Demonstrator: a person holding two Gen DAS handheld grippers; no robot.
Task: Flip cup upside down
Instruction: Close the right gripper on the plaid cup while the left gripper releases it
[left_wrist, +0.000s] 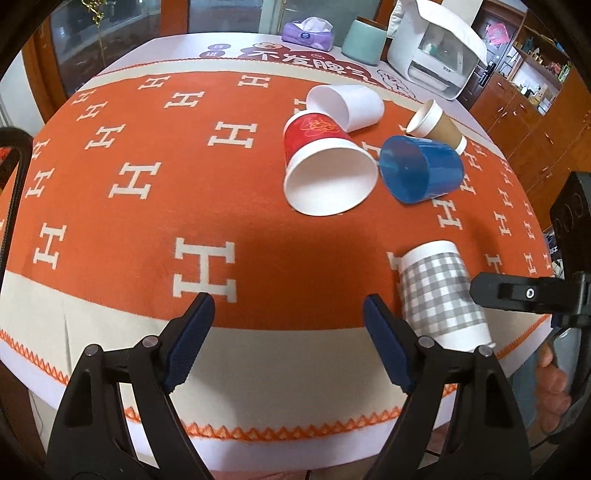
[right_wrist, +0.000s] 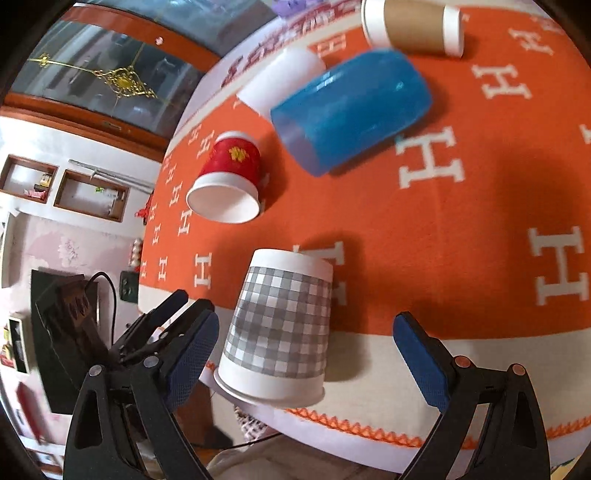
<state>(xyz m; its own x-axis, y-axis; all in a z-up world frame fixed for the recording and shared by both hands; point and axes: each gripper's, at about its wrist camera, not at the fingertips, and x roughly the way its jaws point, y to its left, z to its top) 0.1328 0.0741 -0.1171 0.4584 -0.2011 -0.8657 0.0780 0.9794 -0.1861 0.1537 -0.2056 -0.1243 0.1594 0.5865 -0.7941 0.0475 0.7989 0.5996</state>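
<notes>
The checked cup (right_wrist: 279, 328) is white paper with a grey check band. It lies tipped on the orange cloth (right_wrist: 461, 236) near the table edge, rim toward the camera, between the spread jaws of the right gripper (right_wrist: 306, 350), closer to the left one, untouched. The left gripper (left_wrist: 288, 332) hovers with jaws wide and nothing between them; the cup (left_wrist: 441, 291) lies just outside its right jaw.

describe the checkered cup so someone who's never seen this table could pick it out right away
Start from the orange tablecloth with white H letters and go to its near edge. There the gray-and-white checkered cup stands upside down, apart from the other cups. The red cup, blue cup, white cup and brown cup all lie on their sides.
</notes>
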